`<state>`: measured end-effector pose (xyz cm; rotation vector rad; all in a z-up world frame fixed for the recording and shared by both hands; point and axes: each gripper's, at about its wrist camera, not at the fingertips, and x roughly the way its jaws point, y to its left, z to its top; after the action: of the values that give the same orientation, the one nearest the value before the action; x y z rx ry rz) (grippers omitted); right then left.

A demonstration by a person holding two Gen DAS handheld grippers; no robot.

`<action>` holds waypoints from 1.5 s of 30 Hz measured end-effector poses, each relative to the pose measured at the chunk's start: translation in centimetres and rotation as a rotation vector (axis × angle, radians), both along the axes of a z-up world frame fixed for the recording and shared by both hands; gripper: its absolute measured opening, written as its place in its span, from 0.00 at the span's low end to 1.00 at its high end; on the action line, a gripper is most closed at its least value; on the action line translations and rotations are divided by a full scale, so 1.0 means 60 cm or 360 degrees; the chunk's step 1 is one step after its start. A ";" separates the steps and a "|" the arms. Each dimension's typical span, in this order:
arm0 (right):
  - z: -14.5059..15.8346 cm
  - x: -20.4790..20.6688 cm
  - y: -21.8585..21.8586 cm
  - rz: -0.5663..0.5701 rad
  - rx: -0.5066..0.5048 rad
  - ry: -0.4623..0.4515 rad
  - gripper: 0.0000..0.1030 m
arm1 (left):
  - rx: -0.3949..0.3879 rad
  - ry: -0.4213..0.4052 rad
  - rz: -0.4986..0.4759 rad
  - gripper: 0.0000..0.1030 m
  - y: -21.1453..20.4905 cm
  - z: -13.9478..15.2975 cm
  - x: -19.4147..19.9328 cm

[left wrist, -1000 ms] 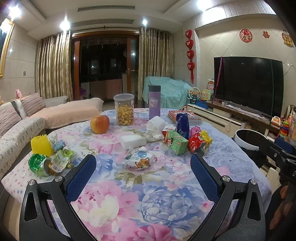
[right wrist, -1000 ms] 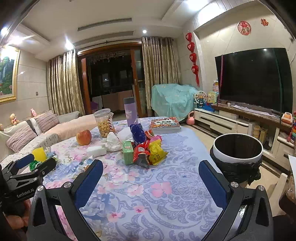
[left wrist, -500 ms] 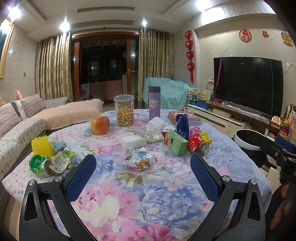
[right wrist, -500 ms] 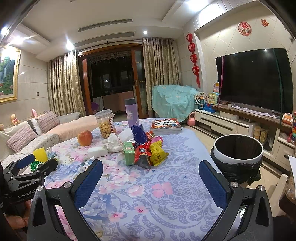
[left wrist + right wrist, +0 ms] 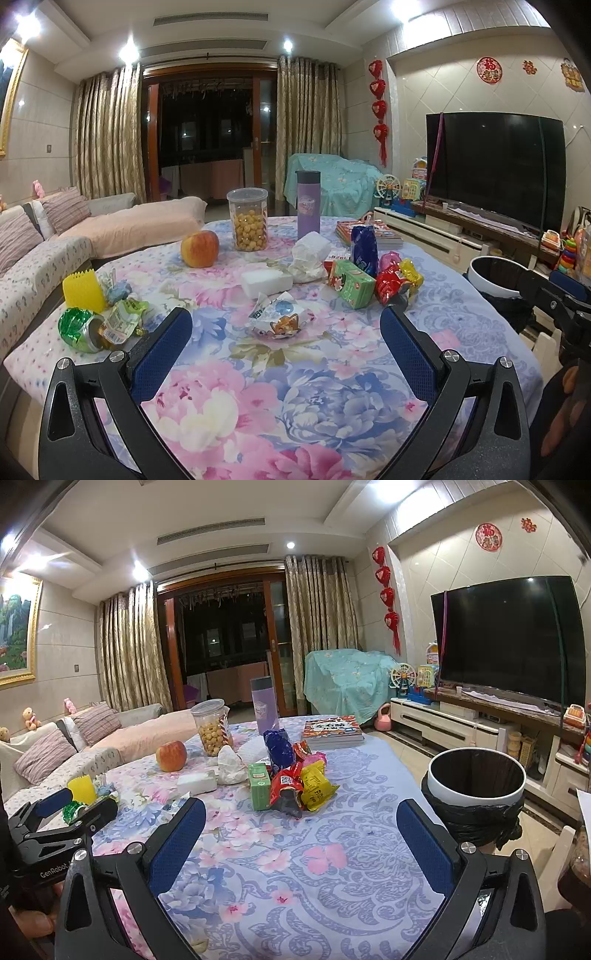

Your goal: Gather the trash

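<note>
Trash lies on the floral tablecloth [image 5: 295, 387]. A white wrapper with a cartoon fox [image 5: 279, 319] lies just beyond my open, empty left gripper [image 5: 286, 332]. A crushed green can [image 5: 79, 329] and green wrapper [image 5: 123, 317] lie at the left. A green carton [image 5: 351, 282], red [image 5: 389, 286] and yellow wrappers and a blue bag [image 5: 364, 249] cluster at the right. My right gripper [image 5: 301, 825] is open and empty, short of the red and yellow wrappers [image 5: 299, 786]. The bin [image 5: 476, 775] stands right of the table.
An apple [image 5: 199, 248], a jar of snacks [image 5: 251, 219], a purple flask [image 5: 308, 205], crumpled tissue [image 5: 310, 253], a white block [image 5: 266, 282] and books [image 5: 332, 731] sit further back. A sofa [image 5: 44, 251] runs along the left; a TV cabinet [image 5: 480, 731] on the right.
The right wrist view has shifted slightly nearer the wrapper cluster. The left gripper has not moved. Both grippers stay open.
</note>
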<state>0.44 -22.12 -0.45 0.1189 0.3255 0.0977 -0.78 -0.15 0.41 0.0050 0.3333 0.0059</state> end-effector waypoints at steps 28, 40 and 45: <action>-0.011 0.019 0.018 0.0064 0.0016 0.0070 1.00 | -0.0002 0.0111 0.0033 1.00 0.024 -0.037 0.039; -0.036 0.112 0.026 0.0188 0.0105 0.0252 1.00 | -0.0020 0.0347 0.0045 1.00 0.057 -0.071 0.135; -0.054 0.163 0.032 0.0211 0.0138 0.0343 0.98 | -0.0056 0.0451 0.0038 1.00 0.060 -0.085 0.185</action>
<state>10.20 -20.17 -3.69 0.1947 0.5447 0.2313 10.32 3.47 -4.70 -0.0337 0.6170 0.0233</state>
